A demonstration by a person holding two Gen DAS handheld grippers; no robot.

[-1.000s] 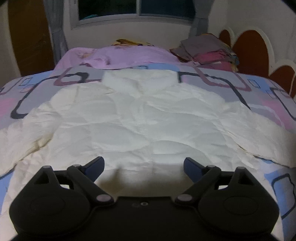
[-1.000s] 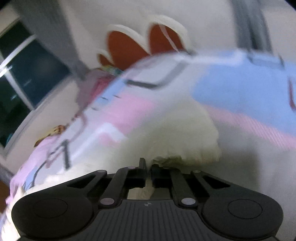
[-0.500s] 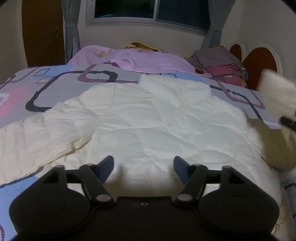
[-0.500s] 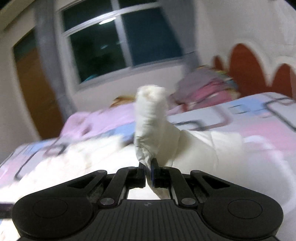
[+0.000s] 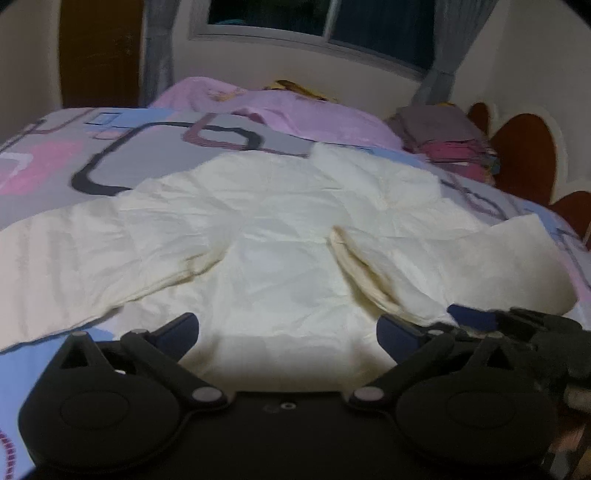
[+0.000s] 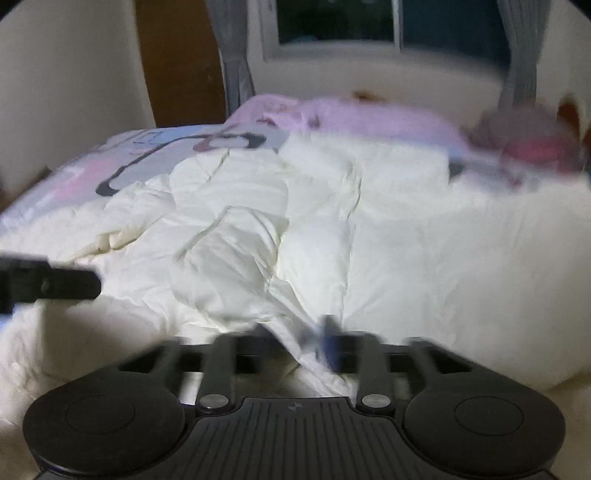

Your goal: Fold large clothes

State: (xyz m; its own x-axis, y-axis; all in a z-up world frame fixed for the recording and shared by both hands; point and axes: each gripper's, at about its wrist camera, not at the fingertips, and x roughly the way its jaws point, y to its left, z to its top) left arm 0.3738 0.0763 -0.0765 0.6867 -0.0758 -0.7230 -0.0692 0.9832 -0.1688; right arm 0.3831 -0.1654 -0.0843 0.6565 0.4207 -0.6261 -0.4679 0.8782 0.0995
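Note:
A cream puffer jacket (image 5: 280,229) lies spread on the bed, also in the right wrist view (image 6: 332,236). Its right sleeve (image 5: 436,273) is folded inward across the body; its left sleeve (image 5: 74,258) stretches out to the left. My left gripper (image 5: 286,328) is open and empty, hovering over the jacket's near hem. My right gripper (image 6: 295,339) is blurred, its fingers a little apart with a fold of jacket fabric between them. It shows in the left wrist view (image 5: 517,325) at the right, by the folded sleeve. The left gripper shows at the left of the right wrist view (image 6: 48,284).
The bed cover (image 5: 110,155) has grey, pink and blue patterns. A pink blanket (image 5: 295,114) and a pile of folded clothes (image 5: 443,140) lie at the back. A brown headboard (image 5: 524,155) is on the right, a window (image 5: 325,22) and door (image 5: 99,51) behind.
My right gripper carried the right sleeve up and over, laying it across the jacket body, and its fingers have parted. My left gripper shifted left and stayed open.

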